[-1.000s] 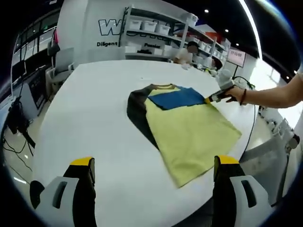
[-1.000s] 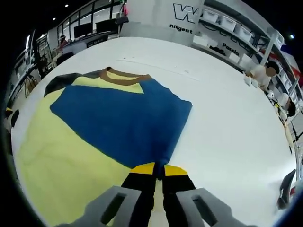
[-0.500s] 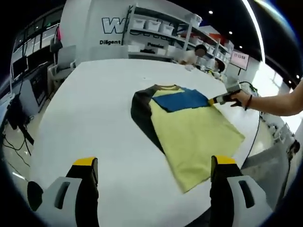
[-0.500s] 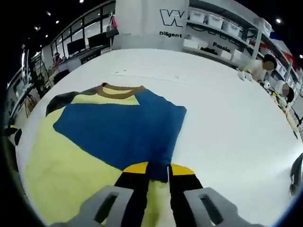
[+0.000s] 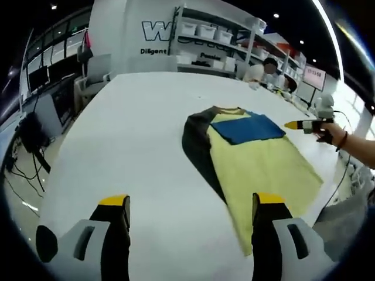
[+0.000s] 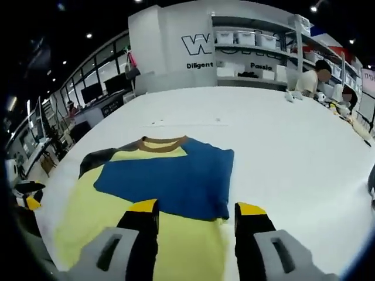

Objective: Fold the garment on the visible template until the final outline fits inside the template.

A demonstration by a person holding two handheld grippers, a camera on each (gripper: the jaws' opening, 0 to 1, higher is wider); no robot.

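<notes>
Left gripper view: my left gripper (image 5: 186,205) hangs over bare table (image 5: 123,134), jaws wide apart, nothing between them. The shirt (image 5: 258,158) lies flat on the table beyond and to the right of the jaws; blue sleeve (image 5: 252,127) folded across the chest near the collar, dark sleeve (image 5: 196,143) spread on the side nearer me. The right gripper (image 5: 300,124) sits just off the shirt's far edge, beside the blue fold. Can't make out any template outline here.

Right gripper view: right gripper (image 6: 196,212) jaws apart, empty, w/ the blue fold's edge just ahead of the tips; shirt (image 6: 152,234) runs under and to the left of them. Collar (image 6: 163,143) beyond the fold.

Next, I reckon: dark sleeve (image 6: 96,161) w/ the left. Pinch at its outer edge, top layer only, lift low, carry across the chest to mirror the blue fold, keep the shirt from dragging.
</notes>
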